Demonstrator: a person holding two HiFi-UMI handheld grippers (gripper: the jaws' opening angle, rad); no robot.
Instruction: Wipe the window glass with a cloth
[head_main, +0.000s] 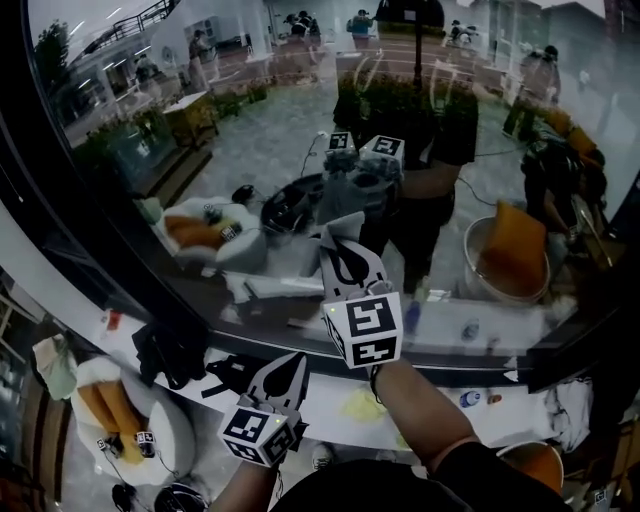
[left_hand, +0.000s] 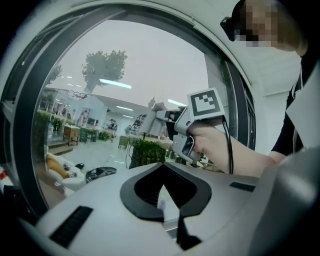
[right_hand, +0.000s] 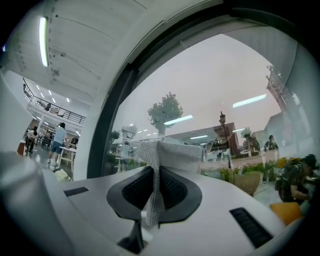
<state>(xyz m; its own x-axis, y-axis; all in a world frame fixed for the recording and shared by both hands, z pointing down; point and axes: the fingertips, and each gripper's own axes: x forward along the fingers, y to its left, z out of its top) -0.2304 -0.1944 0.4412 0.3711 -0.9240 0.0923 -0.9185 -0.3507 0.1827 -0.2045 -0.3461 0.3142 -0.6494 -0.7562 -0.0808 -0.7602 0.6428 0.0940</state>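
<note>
The window glass (head_main: 250, 130) fills the head view and mirrors the room and my own grippers. My right gripper (head_main: 343, 243) is raised at the middle of the pane, shut on a grey-white woven cloth (head_main: 335, 232) whose bunched top lies at or just off the glass. In the right gripper view the cloth (right_hand: 167, 152) hangs pinched between the jaws of the right gripper (right_hand: 156, 172). My left gripper (head_main: 285, 368) is lower, over the sill, shut with nothing in it. The left gripper view shows the left gripper (left_hand: 162, 189) pointing at the pane, with the right gripper (left_hand: 192, 127) beyond.
A thick black window frame (head_main: 60, 200) curves along the left and bottom. On the white sill (head_main: 320, 395) lie a black bundle (head_main: 170, 348), a yellowish scrap (head_main: 362, 405) and a small bottle (head_main: 470, 398). A white chair with orange cushions (head_main: 120, 415) stands at the lower left.
</note>
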